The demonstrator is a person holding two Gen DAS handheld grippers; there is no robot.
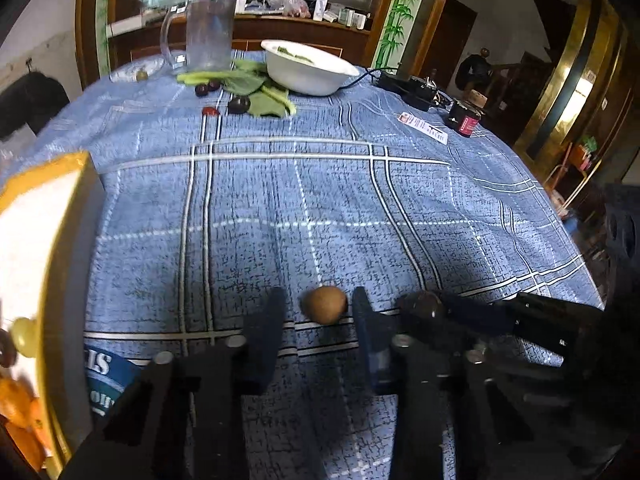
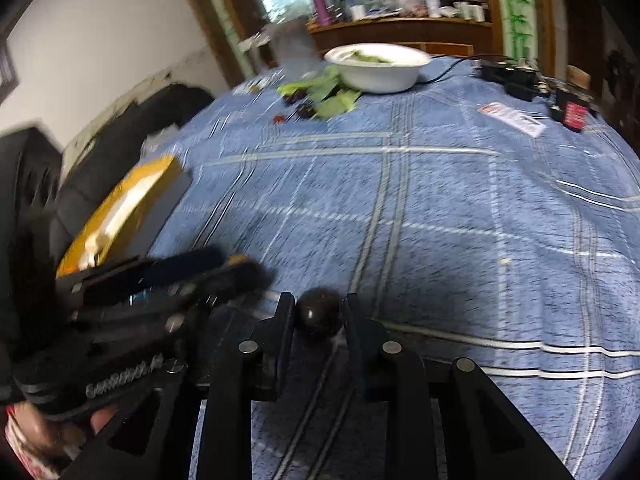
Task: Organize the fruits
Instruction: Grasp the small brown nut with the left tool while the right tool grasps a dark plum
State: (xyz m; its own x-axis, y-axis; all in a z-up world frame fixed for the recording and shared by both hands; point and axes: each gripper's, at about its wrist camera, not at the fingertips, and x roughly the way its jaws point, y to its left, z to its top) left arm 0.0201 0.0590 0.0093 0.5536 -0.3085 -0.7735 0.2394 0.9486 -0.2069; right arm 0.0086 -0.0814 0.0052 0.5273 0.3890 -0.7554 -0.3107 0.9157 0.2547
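A brown kiwi-like fruit (image 1: 324, 304) lies on the blue plaid tablecloth (image 1: 320, 200) between the spread fingers of the left claw (image 1: 318, 316), neither finger touching it. Just to its right, the right claw (image 2: 318, 316) pinches a dark round fruit (image 2: 319, 314), its two fingers pressed against the fruit's sides; in the left wrist view that same dark fruit (image 1: 424, 305) sits at the tip of the right claw (image 1: 430, 308) reaching in from the right. At the table's left edge stands a yellow-rimmed box (image 1: 60, 240) with a white inside, holding a green grape (image 1: 24, 336), orange pieces (image 1: 20, 408) and something dark at the very edge, too cut off to name. Across the table, several dark plums (image 1: 239, 104) and a small red fruit (image 1: 211, 111) lie beside loose green leaves (image 1: 256, 88), next to a white bowl (image 1: 308, 68) with greens in it and a clear glass mug (image 1: 208, 34). Farther right lie a black power adapter with its cable (image 1: 408, 86), a small dark jar (image 1: 466, 118) and a printed slip of paper (image 1: 424, 127). A wooden counter (image 1: 300, 28) crowded with bottles and bags lines the back wall.
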